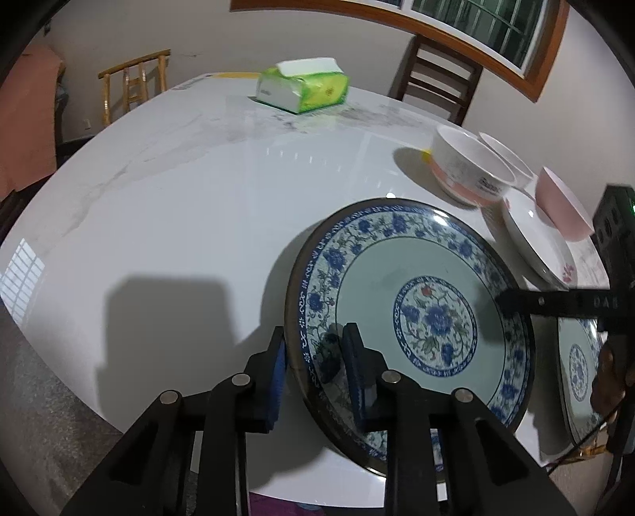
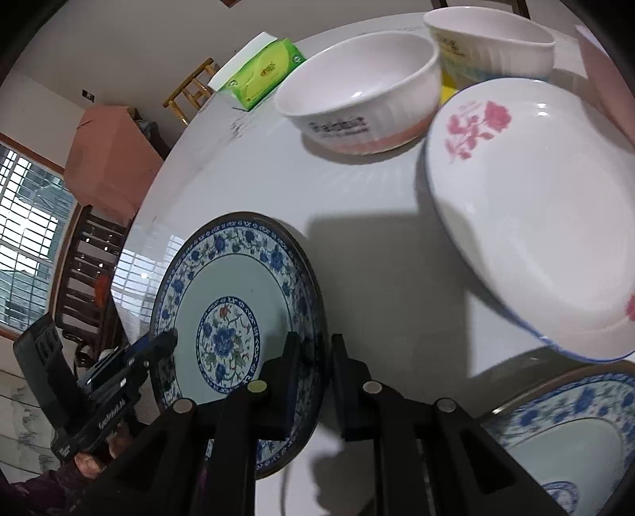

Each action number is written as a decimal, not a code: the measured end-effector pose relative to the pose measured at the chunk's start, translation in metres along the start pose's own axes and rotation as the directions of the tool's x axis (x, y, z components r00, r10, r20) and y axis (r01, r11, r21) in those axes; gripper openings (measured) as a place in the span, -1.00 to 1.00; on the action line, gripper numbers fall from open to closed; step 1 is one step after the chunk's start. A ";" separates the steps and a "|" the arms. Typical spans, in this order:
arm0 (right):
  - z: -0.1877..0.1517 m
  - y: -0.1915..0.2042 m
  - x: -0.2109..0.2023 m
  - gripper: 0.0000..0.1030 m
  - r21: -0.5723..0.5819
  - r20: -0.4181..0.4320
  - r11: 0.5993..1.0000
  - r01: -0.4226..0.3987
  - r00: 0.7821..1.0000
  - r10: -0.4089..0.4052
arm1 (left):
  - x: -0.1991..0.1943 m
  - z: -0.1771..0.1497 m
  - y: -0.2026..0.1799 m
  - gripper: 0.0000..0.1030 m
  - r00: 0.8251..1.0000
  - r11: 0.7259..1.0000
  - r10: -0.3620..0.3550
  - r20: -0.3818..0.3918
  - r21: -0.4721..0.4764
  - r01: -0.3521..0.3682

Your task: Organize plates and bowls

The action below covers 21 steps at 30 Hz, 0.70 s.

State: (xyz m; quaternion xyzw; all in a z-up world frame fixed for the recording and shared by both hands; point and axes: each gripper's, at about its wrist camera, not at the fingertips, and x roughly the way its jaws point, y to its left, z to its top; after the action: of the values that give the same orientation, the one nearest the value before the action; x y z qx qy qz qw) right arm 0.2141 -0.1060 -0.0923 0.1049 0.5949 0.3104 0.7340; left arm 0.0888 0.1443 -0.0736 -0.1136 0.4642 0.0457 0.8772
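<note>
Both tools are on one blue-patterned plate [image 1: 412, 317], which sits tilted at the near edge of the surface [image 1: 178, 190]. The left hand-held gripper [image 1: 313, 369] straddles its rim, fingers narrowly parted, seemingly pinching it. The right hand-held gripper [image 2: 313, 377] brackets the opposite rim; whether it presses cannot be told. The step looks like lifting this plate for stacking; next likely calls for carrying it level onto the second blue plate [image 2: 563, 432] beside it. It is glossy, dark-rimmed, with a floral centre.

place: home dining room | cues: round marble tabletop [image 1: 178, 190] | wooden dining chairs [image 1: 440, 79] beyond it | tissue pack [image 1: 303, 85] | barred window [image 1: 488, 24]
</note>
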 end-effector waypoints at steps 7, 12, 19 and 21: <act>0.008 0.018 0.011 -0.72 -0.021 -0.003 0.999 -0.036 0.999 0.036 | -0.006 0.014 0.024 -0.54 0.998 0.998 0.051 0.027 -0.020 -0.051; 0.011 0.030 0.024 -0.72 -0.036 -0.020 0.998 -0.043 0.999 0.042 | -0.004 0.021 0.046 -0.54 0.997 0.996 0.077 0.020 -0.046 -0.076; 0.010 0.037 0.028 -0.74 -0.045 -0.021 0.998 -0.035 0.999 0.034 | 0.005 0.024 0.058 -0.67 0.993 0.993 0.116 0.028 -0.041 -0.115; 0.009 0.037 0.026 -0.73 -0.047 -0.019 0.999 -0.026 1.000 0.025 | 0.006 0.024 0.057 -0.67 0.993 0.993 0.113 0.036 -0.038 -0.112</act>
State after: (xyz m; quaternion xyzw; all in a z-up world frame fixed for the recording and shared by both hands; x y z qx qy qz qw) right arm 0.2130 -0.0600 -0.0909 0.0924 0.5927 0.3345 0.7269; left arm 0.1014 0.2057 -0.0745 -0.1020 0.4522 0.1055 0.8797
